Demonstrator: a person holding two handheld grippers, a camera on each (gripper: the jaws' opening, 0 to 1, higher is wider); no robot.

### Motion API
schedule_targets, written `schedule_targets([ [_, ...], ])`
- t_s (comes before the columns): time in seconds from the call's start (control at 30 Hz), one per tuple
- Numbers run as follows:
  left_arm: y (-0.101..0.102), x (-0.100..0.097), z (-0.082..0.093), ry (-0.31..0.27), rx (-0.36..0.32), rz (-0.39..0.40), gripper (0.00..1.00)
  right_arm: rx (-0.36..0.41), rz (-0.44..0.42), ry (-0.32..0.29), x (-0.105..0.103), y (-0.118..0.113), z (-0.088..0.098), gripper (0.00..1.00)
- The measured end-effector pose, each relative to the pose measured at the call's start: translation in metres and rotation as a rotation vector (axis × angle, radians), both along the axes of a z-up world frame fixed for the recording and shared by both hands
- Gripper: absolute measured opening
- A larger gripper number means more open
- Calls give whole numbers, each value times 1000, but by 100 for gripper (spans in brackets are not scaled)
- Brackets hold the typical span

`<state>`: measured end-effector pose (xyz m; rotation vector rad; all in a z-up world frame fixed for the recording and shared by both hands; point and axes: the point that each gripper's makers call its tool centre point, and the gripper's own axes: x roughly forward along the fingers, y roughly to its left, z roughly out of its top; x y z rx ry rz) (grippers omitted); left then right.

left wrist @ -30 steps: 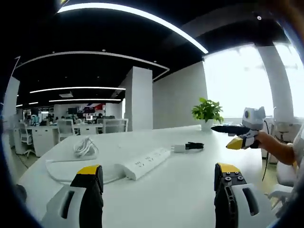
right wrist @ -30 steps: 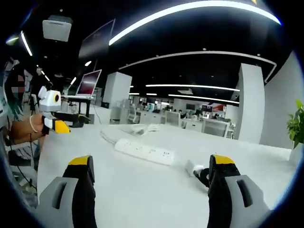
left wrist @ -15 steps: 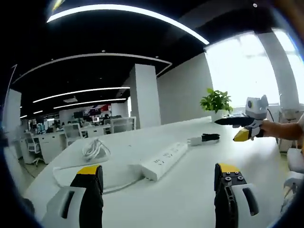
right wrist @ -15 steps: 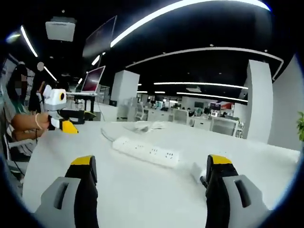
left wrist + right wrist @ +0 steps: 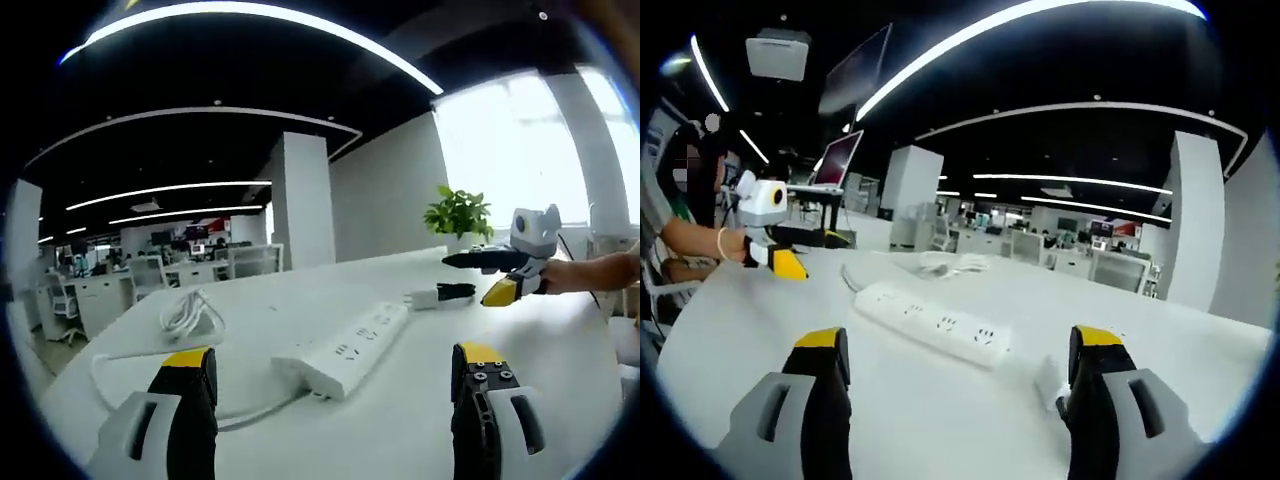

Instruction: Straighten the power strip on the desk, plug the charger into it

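On the white desk (image 5: 400, 420) the power strip (image 5: 345, 347) lies at a slant, its white cable (image 5: 190, 315) coiled beyond its far end. Near the strip's other end sits the charger (image 5: 440, 295). Both grippers, left (image 5: 335, 400) and right (image 5: 960, 385), hover above the desk short of the strip, jaws spread wide, gripping nothing.

no legible text, labels, brands or numbers on anything

My left gripper (image 5: 334, 385) held low with jaws spread wide, my right gripper (image 5: 960, 370) likewise agape, each hand (image 5: 575, 274) gripping its handle, forearms level
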<state>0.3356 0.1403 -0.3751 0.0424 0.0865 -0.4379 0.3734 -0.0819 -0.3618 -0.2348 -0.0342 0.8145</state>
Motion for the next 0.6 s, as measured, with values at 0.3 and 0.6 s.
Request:
schedule_targets([
  [0.3, 3, 15, 1, -7, 8, 3, 99, 9, 2, 46, 16, 4, -11, 86],
  [0.6, 5, 30, -18, 56, 9, -3, 99, -59, 75, 12, 24, 22, -16, 85],
])
